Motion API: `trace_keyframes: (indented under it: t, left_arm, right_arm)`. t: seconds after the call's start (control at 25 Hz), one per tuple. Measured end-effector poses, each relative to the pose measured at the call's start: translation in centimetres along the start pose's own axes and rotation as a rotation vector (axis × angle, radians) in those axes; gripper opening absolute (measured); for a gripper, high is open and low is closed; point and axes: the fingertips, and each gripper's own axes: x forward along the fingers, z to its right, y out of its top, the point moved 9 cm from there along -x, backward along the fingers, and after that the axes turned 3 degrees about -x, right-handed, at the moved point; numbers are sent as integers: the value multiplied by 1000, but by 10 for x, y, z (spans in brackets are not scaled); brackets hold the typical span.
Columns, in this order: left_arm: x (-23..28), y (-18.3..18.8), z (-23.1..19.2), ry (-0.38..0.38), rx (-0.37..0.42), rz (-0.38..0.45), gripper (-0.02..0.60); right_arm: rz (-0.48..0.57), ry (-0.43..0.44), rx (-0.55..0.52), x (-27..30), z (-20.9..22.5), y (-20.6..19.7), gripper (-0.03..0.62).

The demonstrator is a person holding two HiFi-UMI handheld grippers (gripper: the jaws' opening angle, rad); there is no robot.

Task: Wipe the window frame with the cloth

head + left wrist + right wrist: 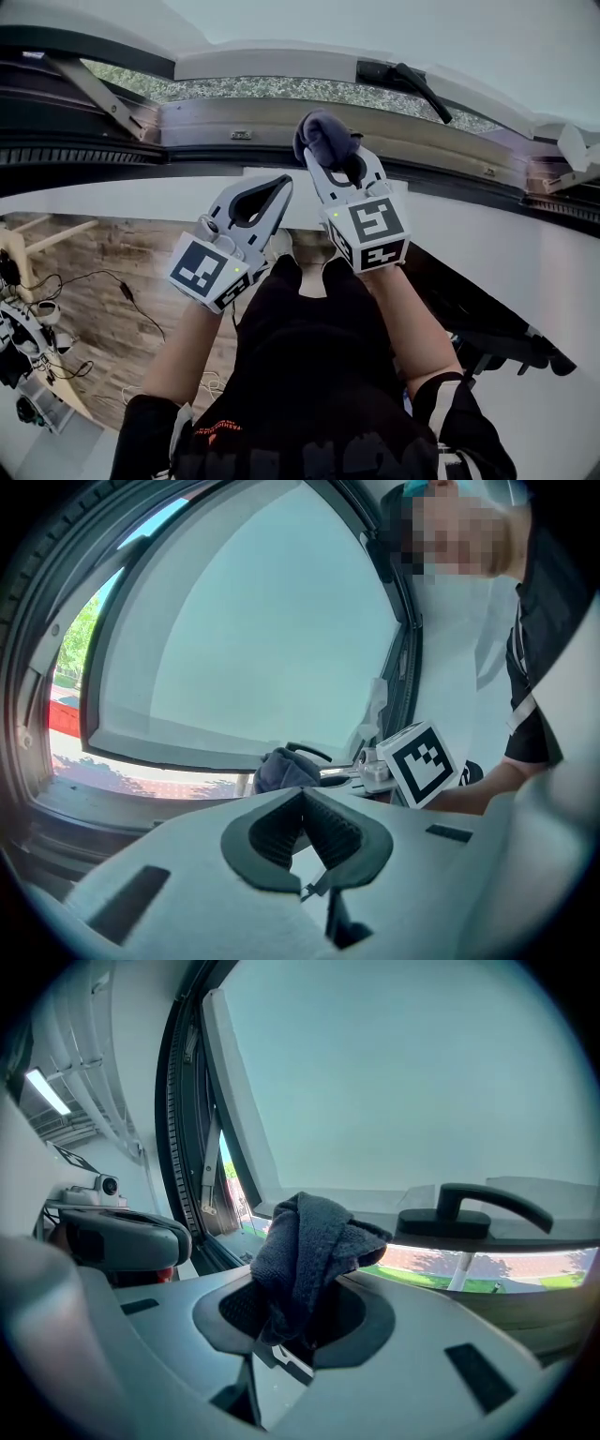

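Forearms (405, 314) reach up, each carrying a tool. Left tool (279, 187) has its jaws pressed together on nothing and hangs just short of the sill. Right tool (330, 167), nearer the work, pinches a bunched dark grey cloth (323, 136) that pokes forward onto the window frame (225, 120). Its rail runs left to right, so the wipe likely goes sideways.

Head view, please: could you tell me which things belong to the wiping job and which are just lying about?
Job in hand:
cloth, clamped in the right gripper
window frame

Lying about:
cables on the wooden floor
left gripper, shut and empty
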Motion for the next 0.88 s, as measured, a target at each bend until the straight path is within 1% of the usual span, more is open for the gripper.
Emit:
trace_keyframes:
  t: [0.88]
  left_arm:
    - [46,-3,42,-77,28,-39,20]
  right_arm:
    - [15,-105,49,-54,53,-20,114]
